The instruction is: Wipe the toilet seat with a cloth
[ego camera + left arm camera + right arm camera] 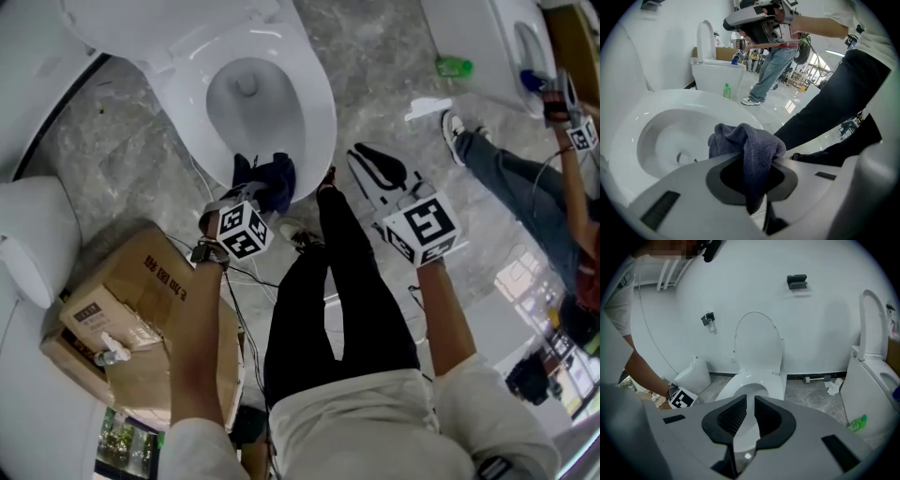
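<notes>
Grey cloth (749, 143) in left gripper (753, 182) — box (141, 300) print illegible.

The toilet (314, 122) is cut off by the top edge of the head view. There the cloth (269, 180) hides the tips of the left gripper (262, 192). In the left gripper view the cloth's lower end goes down between the jaws and out of sight. The print on the cardboard box (141, 281) is too small to read. A second person (525, 178) is cut off at the right edge.
</notes>
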Action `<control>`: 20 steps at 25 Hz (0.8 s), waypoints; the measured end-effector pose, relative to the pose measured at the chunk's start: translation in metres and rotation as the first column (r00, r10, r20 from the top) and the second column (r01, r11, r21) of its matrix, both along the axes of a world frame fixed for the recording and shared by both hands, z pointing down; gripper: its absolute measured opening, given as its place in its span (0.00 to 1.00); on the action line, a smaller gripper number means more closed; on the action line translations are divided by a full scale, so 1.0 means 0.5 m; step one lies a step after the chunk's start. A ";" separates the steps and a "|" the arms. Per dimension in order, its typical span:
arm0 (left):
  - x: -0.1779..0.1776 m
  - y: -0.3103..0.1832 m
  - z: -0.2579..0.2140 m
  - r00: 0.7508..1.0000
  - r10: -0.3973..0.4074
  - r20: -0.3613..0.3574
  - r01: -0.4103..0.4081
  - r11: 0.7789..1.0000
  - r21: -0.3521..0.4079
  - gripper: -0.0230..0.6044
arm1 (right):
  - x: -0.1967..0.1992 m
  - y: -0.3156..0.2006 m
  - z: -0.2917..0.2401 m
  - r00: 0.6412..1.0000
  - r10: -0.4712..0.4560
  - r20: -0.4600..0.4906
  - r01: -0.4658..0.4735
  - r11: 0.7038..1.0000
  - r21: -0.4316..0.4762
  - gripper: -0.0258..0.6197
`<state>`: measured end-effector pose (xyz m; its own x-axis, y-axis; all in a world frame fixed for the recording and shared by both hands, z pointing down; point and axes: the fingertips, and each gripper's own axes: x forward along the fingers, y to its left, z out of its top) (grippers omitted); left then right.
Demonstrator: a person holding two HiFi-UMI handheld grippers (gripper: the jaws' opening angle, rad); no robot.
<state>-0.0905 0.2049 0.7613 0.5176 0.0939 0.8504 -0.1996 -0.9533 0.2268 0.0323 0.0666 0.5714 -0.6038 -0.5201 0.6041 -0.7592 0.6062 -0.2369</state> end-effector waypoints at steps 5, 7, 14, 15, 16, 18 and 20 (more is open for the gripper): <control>-0.054 -0.029 0.004 0.998 -0.056 0.016 0.056 0.998 0.025 0.10 | -0.028 -0.028 0.006 0.999 -0.033 0.005 0.033 0.999 -0.009 0.15; -0.071 -0.043 0.006 0.997 -0.077 0.031 0.076 0.997 0.027 0.10 | -0.037 -0.038 0.006 0.999 -0.047 0.008 0.047 0.999 -0.011 0.15; -0.142 -0.138 0.019 0.977 -0.194 0.093 0.188 0.980 0.065 0.10 | -0.057 -0.084 0.014 0.996 -0.089 0.009 0.089 0.996 -0.020 0.15; -0.151 -0.151 0.021 0.974 -0.200 0.103 0.193 0.978 0.074 0.10 | -0.059 -0.090 0.015 0.995 -0.096 0.010 0.096 0.995 -0.025 0.15; -0.159 -0.165 0.023 0.972 -0.204 0.113 0.196 0.977 0.082 0.10 | -0.060 -0.096 0.015 0.995 -0.103 0.011 0.103 0.994 -0.028 0.15; -0.174 -0.192 0.027 0.968 -0.211 0.134 0.199 0.975 0.098 0.10 | -0.062 -0.110 0.017 0.993 -0.115 0.012 0.115 0.993 -0.033 0.15; -0.188 -0.217 0.029 0.964 -0.220 0.148 0.205 0.973 0.109 0.10 | -0.063 -0.122 0.018 0.992 -0.128 0.011 0.128 0.991 -0.036 0.15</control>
<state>-0.1844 0.0963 0.7759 0.3755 -0.0859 0.9228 -0.4260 -0.9003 0.0895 0.0007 0.0054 0.5803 -0.6694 -0.4160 0.6155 -0.6738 0.6889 -0.2672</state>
